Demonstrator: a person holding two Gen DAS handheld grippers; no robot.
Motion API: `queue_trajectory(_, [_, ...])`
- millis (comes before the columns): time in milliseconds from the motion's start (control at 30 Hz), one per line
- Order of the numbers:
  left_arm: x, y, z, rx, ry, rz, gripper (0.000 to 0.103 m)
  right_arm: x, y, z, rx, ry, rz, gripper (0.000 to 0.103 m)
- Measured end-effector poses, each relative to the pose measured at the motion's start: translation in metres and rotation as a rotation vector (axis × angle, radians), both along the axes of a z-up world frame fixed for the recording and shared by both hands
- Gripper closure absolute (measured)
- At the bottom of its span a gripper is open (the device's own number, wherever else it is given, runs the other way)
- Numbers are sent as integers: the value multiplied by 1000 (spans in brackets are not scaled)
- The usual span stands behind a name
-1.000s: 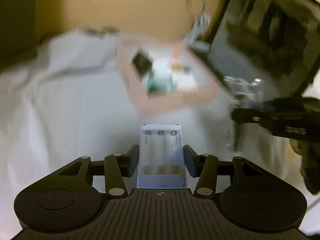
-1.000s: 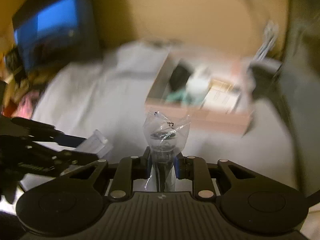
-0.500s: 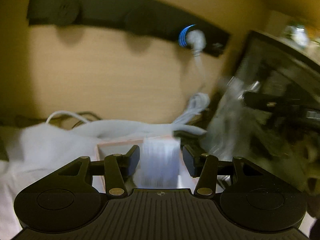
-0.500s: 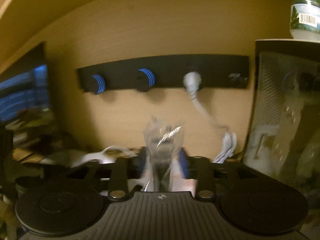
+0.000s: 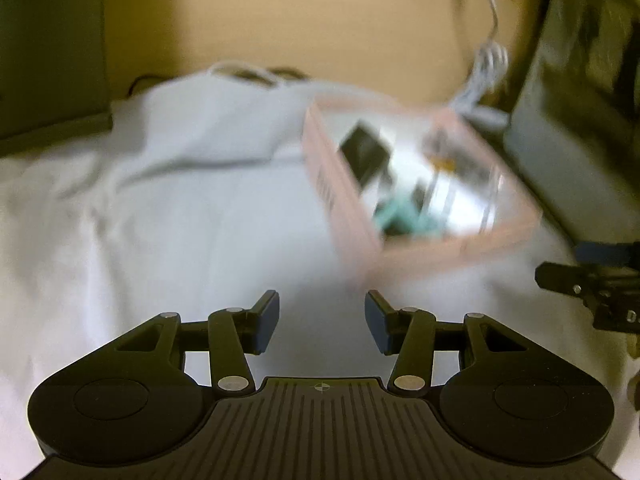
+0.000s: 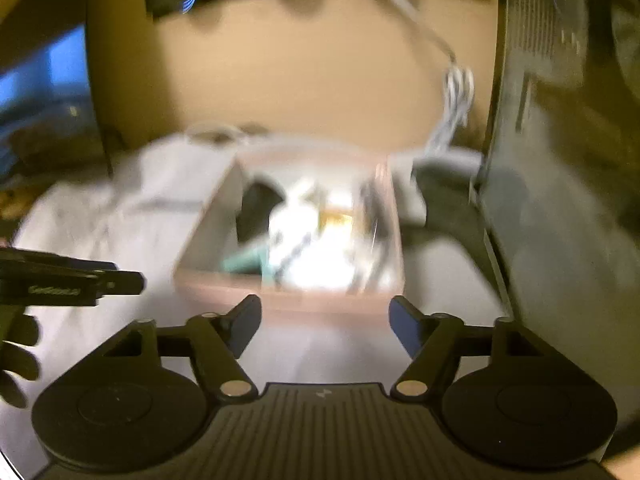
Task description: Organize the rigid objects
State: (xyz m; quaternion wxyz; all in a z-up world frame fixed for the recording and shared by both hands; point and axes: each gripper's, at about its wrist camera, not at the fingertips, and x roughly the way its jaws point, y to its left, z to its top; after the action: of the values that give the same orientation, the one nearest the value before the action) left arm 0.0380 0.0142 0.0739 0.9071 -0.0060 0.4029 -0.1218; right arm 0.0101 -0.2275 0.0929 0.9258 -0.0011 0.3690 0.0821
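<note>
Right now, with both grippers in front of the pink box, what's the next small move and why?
Probably draw both back from the pink box. The left gripper stands open and empty, the right gripper is opening with nothing between its fingers, and the white cloth nearby shows nothing loose.

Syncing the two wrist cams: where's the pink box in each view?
Left wrist: the pink box sits right of centre, upper half, skewed with a corner toward the camera, beyond the open left gripper.
Right wrist: pink box is centred, just beyond the right gripper, whose jaws are opening with nothing between them.
Shared landmark: the coiled white cable behind the box, on its right.
</note>
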Motion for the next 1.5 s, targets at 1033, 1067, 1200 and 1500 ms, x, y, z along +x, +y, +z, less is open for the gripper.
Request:
queue_trajectory(1033, [-42,-45,-61,87,-157,241,11,-2,11,-81,-20,-45,-77,0])
queue_trajectory(1067, [-42,-45,-61,85,-156,241,11,-2,11,-81,-20,-45,-77,0])
queue_trajectory(1200, [-42,-45,-61,86,-156,242,11,-3,11,-81,-20,-44,-78,0])
queue_trajectory(1500, [-42,-46,-61,87,-157,245,11,-3,11,-81,-20,-44,-78,0])
